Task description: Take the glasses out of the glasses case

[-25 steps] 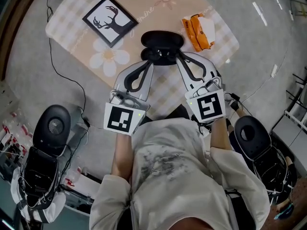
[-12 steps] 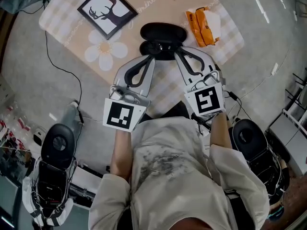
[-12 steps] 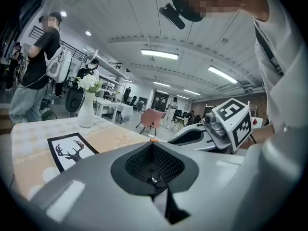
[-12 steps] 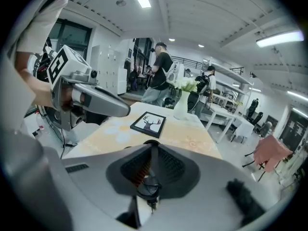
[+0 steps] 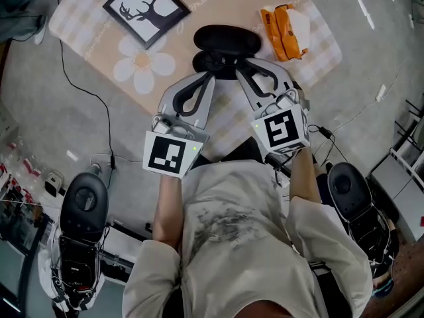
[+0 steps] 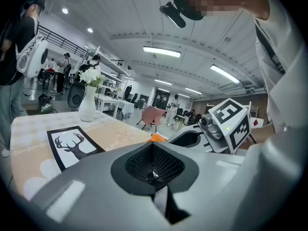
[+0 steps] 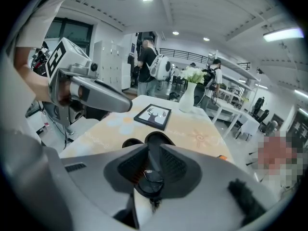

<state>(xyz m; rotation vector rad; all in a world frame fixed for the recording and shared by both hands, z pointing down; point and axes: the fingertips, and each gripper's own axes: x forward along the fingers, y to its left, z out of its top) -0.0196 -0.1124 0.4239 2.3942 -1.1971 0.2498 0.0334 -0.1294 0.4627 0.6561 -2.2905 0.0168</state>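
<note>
- Open black oval hard-shell glasses case [image 5: 225, 40] lies on checked tablecloth [image 5: 324, 45], with both grippers at its near half.
- Rim apparently pinched narrow by left gripper [image 5: 210, 73]; dark-framed glasses [image 7: 150, 177] clamped in right gripper [image 5: 239, 71].
- Extraction judged underway; next, glasses to be lifted clear while case is steadied.

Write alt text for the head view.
Seen from above, a person holds a left tool and a right tool with their tips at the lower half of an open black glasses case on a flower-print tablecloth. A framed deer picture lies at upper left, an orange packet at upper right.
</note>
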